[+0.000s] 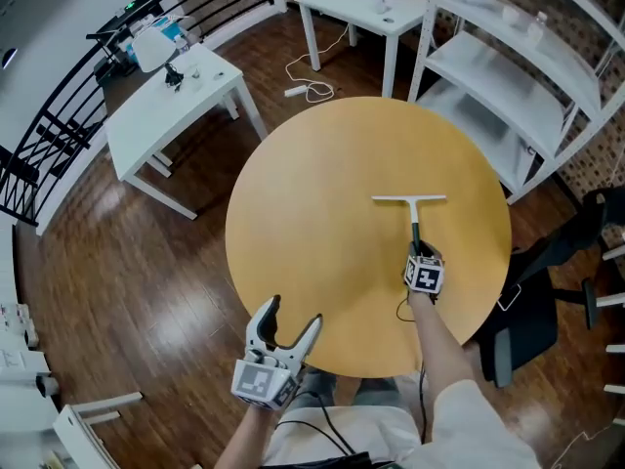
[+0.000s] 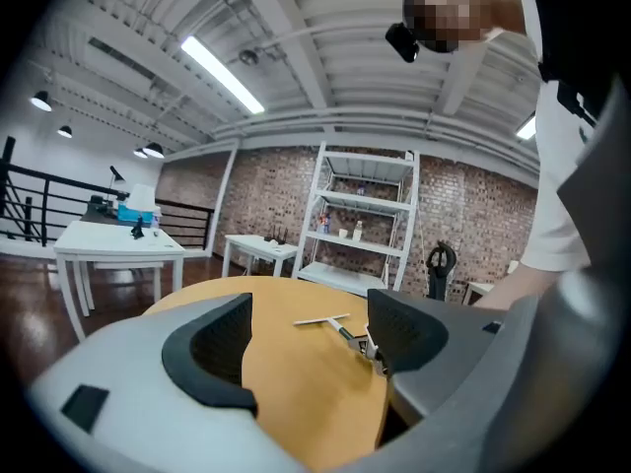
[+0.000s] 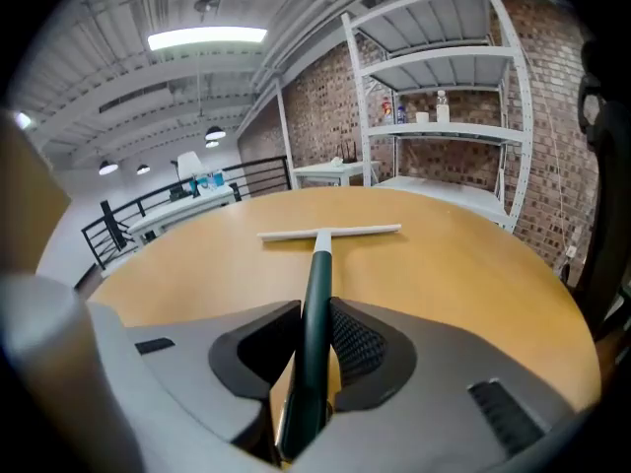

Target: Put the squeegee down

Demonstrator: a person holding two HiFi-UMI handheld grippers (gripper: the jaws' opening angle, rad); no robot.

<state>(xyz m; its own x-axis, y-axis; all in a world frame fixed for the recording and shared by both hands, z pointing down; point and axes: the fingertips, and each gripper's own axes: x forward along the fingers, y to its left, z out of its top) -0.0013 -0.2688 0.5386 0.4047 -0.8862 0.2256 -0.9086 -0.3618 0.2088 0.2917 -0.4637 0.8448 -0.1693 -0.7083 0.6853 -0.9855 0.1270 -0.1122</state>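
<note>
A squeegee (image 1: 410,203) with a white blade and a dark green handle (image 3: 315,304) lies out across the round wooden table (image 1: 312,252), its blade at the far end. My right gripper (image 1: 417,252) is shut on the handle, both pads pressed against it. The blade (image 3: 328,232) looks to rest on the tabletop. My left gripper (image 1: 293,322) hangs open over the table's near edge, nothing between its fingers. In the left gripper view the squeegee (image 2: 325,319) shows beyond the open jaws.
A white shelving unit (image 1: 518,57) stands behind the table at the right. A white side table (image 1: 171,106) is at the left, another (image 1: 366,8) at the back. A black office chair (image 1: 547,281) sits close to the table's right edge. A black railing (image 1: 59,135) borders the left.
</note>
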